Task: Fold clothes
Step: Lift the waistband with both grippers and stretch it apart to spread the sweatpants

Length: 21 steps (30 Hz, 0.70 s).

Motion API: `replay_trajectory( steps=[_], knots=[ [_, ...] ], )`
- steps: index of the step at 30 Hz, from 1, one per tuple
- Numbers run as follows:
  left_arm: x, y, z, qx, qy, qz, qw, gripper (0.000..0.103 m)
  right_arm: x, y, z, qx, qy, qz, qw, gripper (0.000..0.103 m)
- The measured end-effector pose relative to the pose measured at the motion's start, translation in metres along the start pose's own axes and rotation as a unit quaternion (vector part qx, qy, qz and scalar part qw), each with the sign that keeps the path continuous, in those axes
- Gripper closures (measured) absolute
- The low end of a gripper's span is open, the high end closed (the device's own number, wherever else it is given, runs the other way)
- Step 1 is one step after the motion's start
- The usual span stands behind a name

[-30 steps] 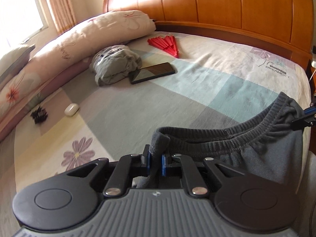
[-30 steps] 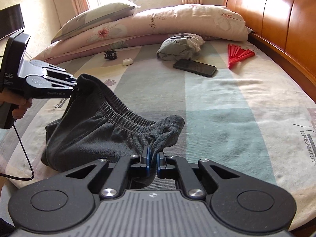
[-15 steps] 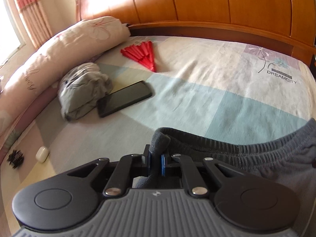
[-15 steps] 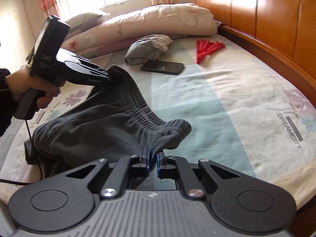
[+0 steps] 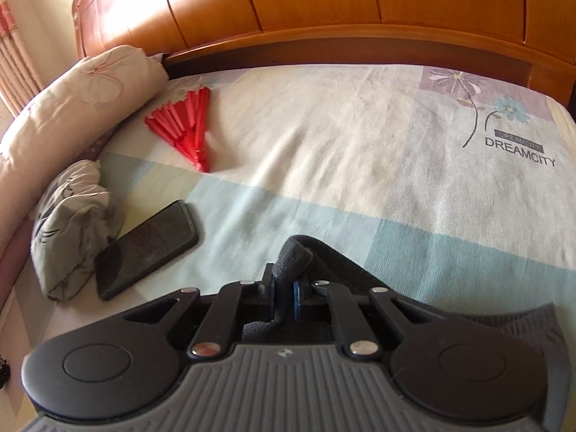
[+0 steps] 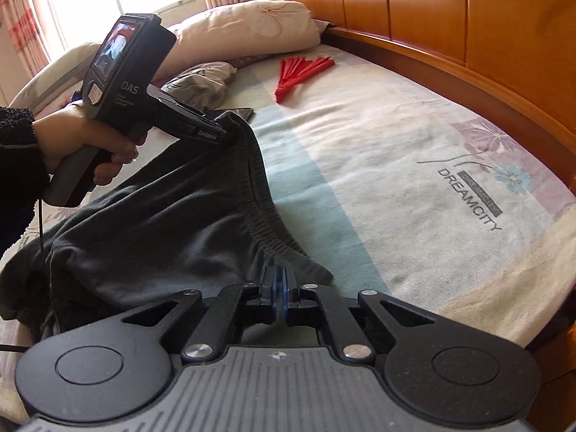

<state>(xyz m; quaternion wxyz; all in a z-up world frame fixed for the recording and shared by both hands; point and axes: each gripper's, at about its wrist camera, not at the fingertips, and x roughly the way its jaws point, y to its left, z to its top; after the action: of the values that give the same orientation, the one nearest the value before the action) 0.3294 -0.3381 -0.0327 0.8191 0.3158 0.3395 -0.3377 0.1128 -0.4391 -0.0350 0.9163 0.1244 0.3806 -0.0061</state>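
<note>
garment: dark grey pants (image 6: pixel 151 230), fleecy knit with a ribbed, gathered elastic waistband (image 6: pixel 259 194); raised off the bed by that waistband, the rest sagging in soft folds toward the near edge of the bed
left gripper (image 5: pixel 283 297): blue-padded fingers nearly closed, pinching a rolled end of the waistband; cloth bulges up above the tips. From the right wrist view it is the far clamp (image 6: pixel 225 127), hand (image 6: pixel 82 144) around its grip, dark fuzzy sleeve (image 6: pixel 16 136) at the wrist
right gripper (image 6: pixel 279 297): fingers pressed together on the near waistband end, a flap of cloth spilling just past the tips
waistband span: runs between the two clamps, slack, curving down
bed sheet (image 5: pixel 360 151): woven cotton, pale colour blocks, flower print, "DREAMCITY" lettering
headboard (image 5: pixel 324 0): glossy orange wood, curved panels
red fan (image 5: pixel 185 126): slatted, half spread, flat on the sheet
phone (image 5: pixel 147 252): black slab, touching a crumpled grey bundle (image 5: pixel 68 226)
pillow (image 5: pixel 72 100): long, floral
</note>
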Motion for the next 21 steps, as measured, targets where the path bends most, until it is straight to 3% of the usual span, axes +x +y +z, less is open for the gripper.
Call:
replay_trajectory(
  steps=[6,10,12,14,21],
  knots=[
    [0.031,-0.012,0.019,0.012,0.011,-0.005,0.9999,0.098,0.015,-0.021,-0.008,0.042,0.021,0.011,0.999,0.098],
    [0.035,-0.006,0.025,0.001,0.008,-0.008,0.9999,0.098,0.022,-0.032,-0.017,0.081,0.034,0.035,0.996,0.092],
    [0.036,-0.007,0.021,0.009,0.013,-0.007,0.9998,0.097,0.024,-0.036,-0.020,0.099,0.037,0.051,0.993,0.091],
    [0.035,-0.007,0.016,0.015,0.017,-0.005,0.9997,0.090,0.027,-0.039,-0.022,0.117,0.040,0.065,0.990,0.082],
    [0.008,0.005,-0.004,0.007,0.026,-0.011,0.9996,0.089,0.049,-0.056,-0.027,0.198,0.042,0.122,0.972,0.071]
  ],
)
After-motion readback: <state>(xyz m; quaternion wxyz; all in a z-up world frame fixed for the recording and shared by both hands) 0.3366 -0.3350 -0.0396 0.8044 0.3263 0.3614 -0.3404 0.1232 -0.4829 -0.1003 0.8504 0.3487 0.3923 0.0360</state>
